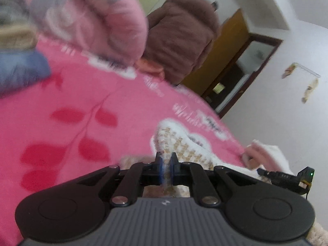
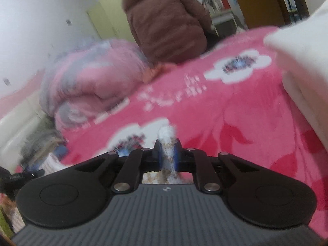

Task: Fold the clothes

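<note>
A white and beige checked knit garment (image 1: 180,143) lies on the pink flowered bed cover (image 1: 82,106). My left gripper (image 1: 166,157) is shut on an edge of it, with cloth pinched between the blue pads. In the right wrist view my right gripper (image 2: 168,145) is shut on another fold of the same white and beige garment (image 2: 167,133), which sticks up between the pads. At the right edge of the left wrist view shows the hand (image 1: 254,153) that holds the other gripper, in a white sleeve. Both views are blurred.
A person in a brown fluffy coat (image 1: 180,39) stands at the far side of the bed. A rolled pink and grey quilt (image 2: 90,82) lies at the left. Folded clothes (image 1: 18,57) are stacked at the left. A white sleeve (image 2: 303,65) fills the right. A wooden door (image 1: 227,51) stands open behind.
</note>
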Demonstrator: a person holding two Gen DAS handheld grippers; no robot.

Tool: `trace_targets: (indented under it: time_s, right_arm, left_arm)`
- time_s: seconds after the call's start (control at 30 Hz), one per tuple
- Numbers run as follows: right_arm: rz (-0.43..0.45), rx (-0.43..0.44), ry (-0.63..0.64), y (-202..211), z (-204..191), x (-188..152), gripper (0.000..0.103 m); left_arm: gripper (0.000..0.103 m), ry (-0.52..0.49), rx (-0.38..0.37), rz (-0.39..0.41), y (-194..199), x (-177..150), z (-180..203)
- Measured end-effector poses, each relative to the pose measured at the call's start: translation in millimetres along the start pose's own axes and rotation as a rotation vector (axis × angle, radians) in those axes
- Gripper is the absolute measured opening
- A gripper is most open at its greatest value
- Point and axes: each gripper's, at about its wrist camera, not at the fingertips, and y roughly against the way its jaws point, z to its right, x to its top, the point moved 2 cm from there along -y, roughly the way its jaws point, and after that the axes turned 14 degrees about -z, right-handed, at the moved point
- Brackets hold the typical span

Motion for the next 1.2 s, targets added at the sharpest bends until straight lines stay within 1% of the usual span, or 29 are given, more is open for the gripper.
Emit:
trace_targets:
  time_s: [0.07,0.1,0.13,0.2,0.23,0.27,0.3,0.33,0.37,0.4,0.43,0.47,0.5,0.57,0.6,0.67,0.7,0.73,0.77,0.8,0.83,0.87,0.9,0.97,1.07,1.2]
  right_arm:
    - [-0.066,-0.040,-0.010,-19,7,-4,0.012]
    - [-0.094,-0.054,-0.018,-27,10,-7,0.013]
    - [-0.098,-0.065,-0.017,-28,10,-8,0.013]
    - [-0.076,-0.094,-0.014,-21,7,-5,0.017]
    - [-0.056,-0.115,-0.011,-14,4,-3,0.021]
    - [-0.033,-0.137,-0.009,-5,0,-2,0.025]
    - [-0.004,-0.158,-0.006,6,-5,0,0.025]
    - [0.022,-0.173,0.003,17,-12,0,0.025]
    - [0.042,-0.174,0.026,28,-22,-1,0.025]
    - [0.062,-0.174,0.050,39,-33,-1,0.025]
    - [0.081,-0.174,0.073,49,-44,-2,0.025]
    - [0.094,-0.172,0.103,59,-56,-4,0.025]
    - [0.084,-0.163,0.155,62,-74,-9,0.025]
    - [0.036,-0.140,0.284,58,-115,-20,0.025]
    - [0.006,-0.124,0.350,50,-135,-27,0.025]
    - [-0.040,-0.104,0.456,28,-167,-39,0.023]
    - [-0.061,-0.107,0.488,15,-178,-43,0.023]
    - [-0.084,-0.121,0.501,-2,-185,-47,0.023]
    - [-0.098,-0.139,0.490,-16,-185,-49,0.023]
    - [-0.098,-0.163,0.462,-30,-179,-51,0.023]
    - [-0.097,-0.186,0.435,-44,-173,-53,0.023]
    - [-0.092,-0.199,0.404,-54,-167,-54,0.024]
    - [-0.074,-0.182,0.366,-54,-162,-54,0.024]
    - [-0.037,-0.149,0.289,-54,-152,-54,0.024]
    - [-0.015,-0.124,0.230,-53,-142,-55,0.026]
    - [-0.026,-0.122,0.203,-56,-138,-56,0.027]
  left_arm:
    - [0.009,0.000,0.028,-0.019,-6,-4,-3]
    - [0.011,-0.001,0.033,-0.023,-6,-5,-3]
    - [0.014,-0.002,0.038,-0.028,-6,-6,-3]
    - [0.018,0.002,0.058,-0.025,2,-4,-1]
    - [0.022,-0.001,0.088,-0.012,9,-3,1]
    - [0.032,-0.010,0.124,0.014,17,-2,5]
    - [0.034,-0.026,0.155,0.050,28,0,11]
    - [0.034,-0.045,0.166,0.071,37,1,19]
    - [0.034,-0.065,0.173,0.088,46,1,27]
    - [0.039,-0.096,0.178,0.096,52,3,37]
    - [0.044,-0.133,0.170,0.083,53,4,51]
    - [0.053,-0.171,0.159,0.064,53,5,66]
    - [0.056,-0.209,0.148,0.045,52,5,81]
    - [0.057,-0.286,0.145,-0.015,36,4,109]
    - [0.057,-0.316,0.164,-0.038,26,2,121]
    - [0.057,-0.337,0.231,-0.062,0,-1,126]
    - [0.057,-0.345,0.266,-0.073,-14,-2,128]
    - [0.057,-0.328,0.318,-0.077,-26,-2,122]
    - [0.056,-0.274,0.344,-0.086,-33,-2,108]
    - [0.051,-0.211,0.361,-0.096,-40,-3,93]
    - [0.048,-0.148,0.378,-0.106,-46,-3,78]
    - [0.047,-0.082,0.329,-0.091,-44,-3,64]
    - [0.045,-0.052,0.297,-0.081,-42,-3,59]
    - [0.045,-0.017,0.255,-0.068,-38,-3,52]
    - [0.047,-0.039,0.266,-0.053,-39,-7,56]
    - [0.048,-0.044,0.275,-0.048,-37,-4,61]
